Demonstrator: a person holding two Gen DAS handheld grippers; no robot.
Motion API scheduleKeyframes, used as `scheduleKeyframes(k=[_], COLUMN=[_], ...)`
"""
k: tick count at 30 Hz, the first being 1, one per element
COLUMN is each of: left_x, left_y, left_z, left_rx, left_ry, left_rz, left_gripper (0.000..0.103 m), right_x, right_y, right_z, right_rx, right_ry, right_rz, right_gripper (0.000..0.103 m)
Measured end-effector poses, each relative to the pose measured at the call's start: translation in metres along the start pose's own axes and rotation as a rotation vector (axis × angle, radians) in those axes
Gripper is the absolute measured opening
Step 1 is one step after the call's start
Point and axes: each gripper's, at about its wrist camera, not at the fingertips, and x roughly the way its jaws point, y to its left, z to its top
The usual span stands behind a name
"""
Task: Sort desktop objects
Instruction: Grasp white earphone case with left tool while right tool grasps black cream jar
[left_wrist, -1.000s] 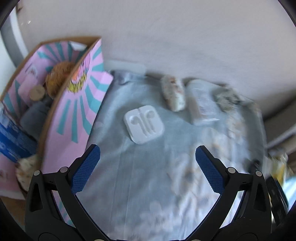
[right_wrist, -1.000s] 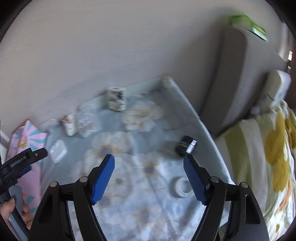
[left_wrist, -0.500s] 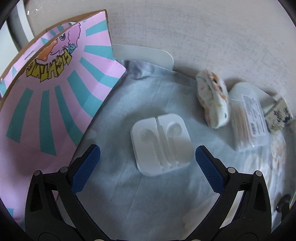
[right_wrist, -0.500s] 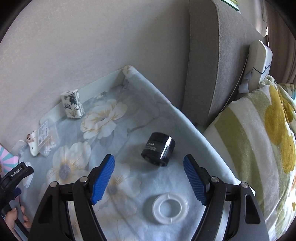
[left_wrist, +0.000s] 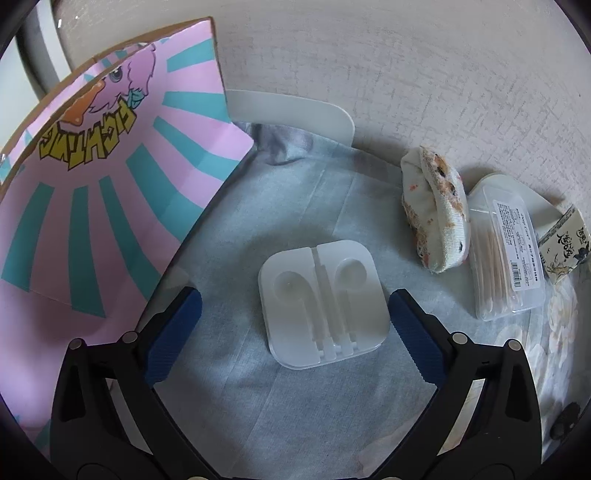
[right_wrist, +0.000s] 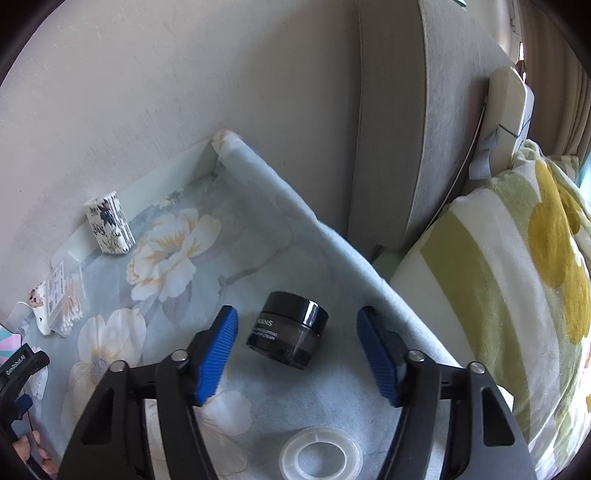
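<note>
In the left wrist view a white plastic earphone case lies flat on the pale blue cloth. My left gripper is open and empty, with its blue pads either side of the case and not touching it. In the right wrist view a black cosmetic jar stands tilted on the floral cloth. My right gripper is open and empty, its pads flanking the jar with gaps on both sides. A clear tape roll lies just below the jar.
A pink and teal cardboard box stands open at the left. A rolled floral cloth, a clear box of cotton swabs and a small patterned box lie along the wall. A sofa and a striped blanket border the table's right edge.
Both grippers have moved forward and down. The earphone case now sits between the left pads and the black jar between the right pads. Both grippers stayed open.
</note>
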Motion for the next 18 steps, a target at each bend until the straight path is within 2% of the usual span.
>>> scheduleKeyframes(k=[2,5,8,10,11,12,18], left_x=[-0.002,-0.005,-0.008,-0.014,-0.017,-0.02,-0.029], left_y=[0.0,-0.001,-0.003,-0.004,-0.006,-0.008,-0.01], left_z=[-0.001,-0.003,-0.006,-0.009,-0.009,-0.009,-0.011], left_rx=[-0.006,-0.001,-0.002,0.01,0.024,0.041,0.052], left_ry=[-0.001,-0.013,-0.026,-0.045,-0.056,-0.062,-0.052], left_rz=[0.003,0.003,0.002,-0.01,-0.018,-0.027,-0.057], left_gripper=[0.101,0.101,0.1,0.088,0.073,0.066,0.063], right_x=[0.004,0.004,0.005,0.005,0.004,0.004,0.0], right_y=[0.001,0.003,0.005,0.005,0.005,0.006,0.01], right_z=[-0.001,0.0,0.001,0.001,0.001,0.001,0.0], right_rx=[-0.013,-0.038,-0.054,-0.057,-0.061,-0.065,-0.083], right_ry=[0.011,0.009,0.011,0.011,0.013,0.014,0.007], right_rz=[0.005,0.017,0.025,0.033,0.035,0.04,0.062], right_gripper=[0.049,0.041,0.041,0.041,0.041,0.041,0.041])
